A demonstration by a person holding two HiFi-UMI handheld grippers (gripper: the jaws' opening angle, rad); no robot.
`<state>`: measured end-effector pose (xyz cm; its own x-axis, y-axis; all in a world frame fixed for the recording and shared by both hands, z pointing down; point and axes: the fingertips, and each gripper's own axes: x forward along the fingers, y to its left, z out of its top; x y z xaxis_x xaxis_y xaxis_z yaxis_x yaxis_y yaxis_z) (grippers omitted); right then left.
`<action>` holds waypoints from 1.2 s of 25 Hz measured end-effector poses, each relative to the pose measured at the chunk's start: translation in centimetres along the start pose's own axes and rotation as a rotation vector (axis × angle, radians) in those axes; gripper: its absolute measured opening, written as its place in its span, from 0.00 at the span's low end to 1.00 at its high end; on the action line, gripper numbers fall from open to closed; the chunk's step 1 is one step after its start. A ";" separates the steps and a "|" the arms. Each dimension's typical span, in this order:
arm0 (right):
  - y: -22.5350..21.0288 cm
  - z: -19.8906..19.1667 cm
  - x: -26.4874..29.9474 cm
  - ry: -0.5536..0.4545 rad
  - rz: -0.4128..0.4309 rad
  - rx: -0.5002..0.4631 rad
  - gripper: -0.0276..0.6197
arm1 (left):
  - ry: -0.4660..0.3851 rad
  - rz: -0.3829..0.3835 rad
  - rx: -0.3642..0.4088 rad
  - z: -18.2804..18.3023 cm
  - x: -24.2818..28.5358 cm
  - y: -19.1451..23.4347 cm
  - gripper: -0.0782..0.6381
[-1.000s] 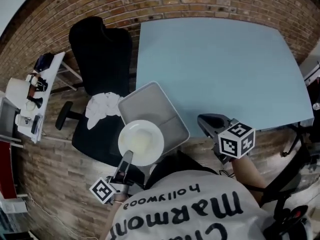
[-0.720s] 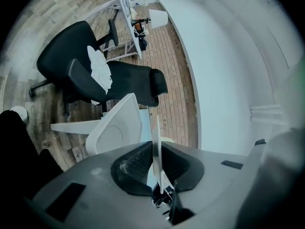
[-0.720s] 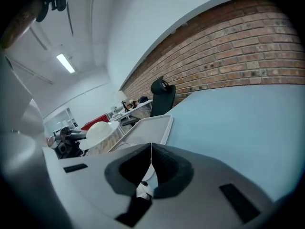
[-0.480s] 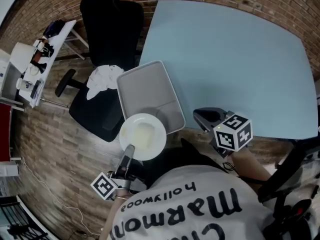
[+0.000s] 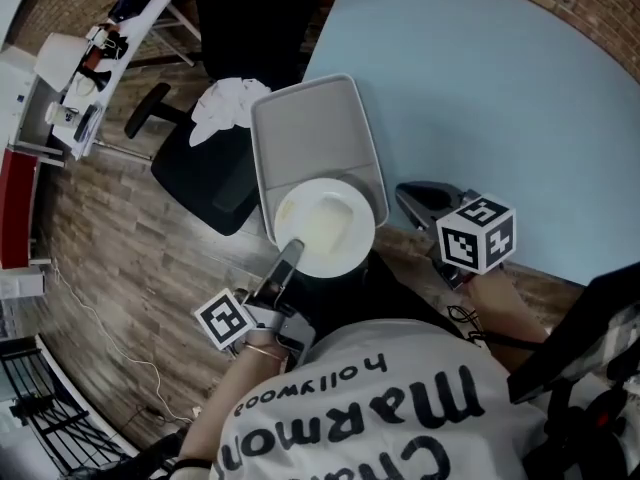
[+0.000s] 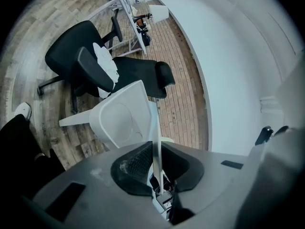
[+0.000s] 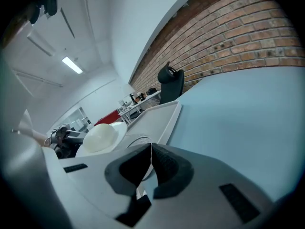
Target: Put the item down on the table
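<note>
A white plate [image 5: 322, 226] hangs over the near end of a grey tray [image 5: 312, 133] at the left edge of the light blue table [image 5: 500, 98]. My left gripper [image 5: 288, 260] is shut on the plate's near rim. In the left gripper view that rim [image 6: 156, 137] shows edge-on as a thin line between the jaws, with the tray [image 6: 119, 116] beyond it. My right gripper [image 5: 425, 203] hovers at the table's near edge, right of the plate, shut with nothing in it. The right gripper view has the plate [image 7: 100, 136] and tray [image 7: 157, 113] to the left of the right gripper [image 7: 150, 150].
A black office chair [image 5: 215, 168] with a white cloth [image 5: 228, 103] on it stands left of the table, over a wood floor. A small cluttered side table [image 5: 95, 53] is at far left. A brick wall [image 7: 228, 37] runs behind the blue table.
The plate has moved right in my left gripper, from the tray's near left corner to its near end. The head view has swung round. The right gripper has hardly moved.
</note>
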<state>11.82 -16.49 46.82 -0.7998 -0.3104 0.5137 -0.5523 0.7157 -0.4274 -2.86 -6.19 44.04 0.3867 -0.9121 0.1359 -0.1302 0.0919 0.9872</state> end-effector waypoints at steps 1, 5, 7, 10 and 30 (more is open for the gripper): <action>-0.5 -0.1 0.2 -0.007 -0.004 0.010 0.06 | 0.005 0.003 -0.004 -0.4 0.5 0.5 0.15; -2.4 -0.9 1.1 -0.025 -0.030 0.033 0.06 | 0.006 0.017 -0.033 -1.3 2.1 2.7 0.15; -3.1 -1.2 1.2 -0.036 -0.046 0.042 0.06 | -0.004 0.019 -0.045 -1.6 2.5 3.1 0.15; -3.3 -1.4 0.9 -0.032 -0.059 0.052 0.06 | -0.014 0.016 -0.054 -2.1 2.6 2.9 0.15; -2.6 0.9 0.5 -0.043 -0.208 -0.224 0.06 | 0.004 0.144 -0.147 -2.3 2.2 4.6 0.15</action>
<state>12.64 -19.03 47.50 -0.6870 -0.4875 0.5389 -0.6436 0.7525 -0.1397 -0.53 -6.88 49.04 0.3769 -0.8839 0.2768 -0.0502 0.2789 0.9590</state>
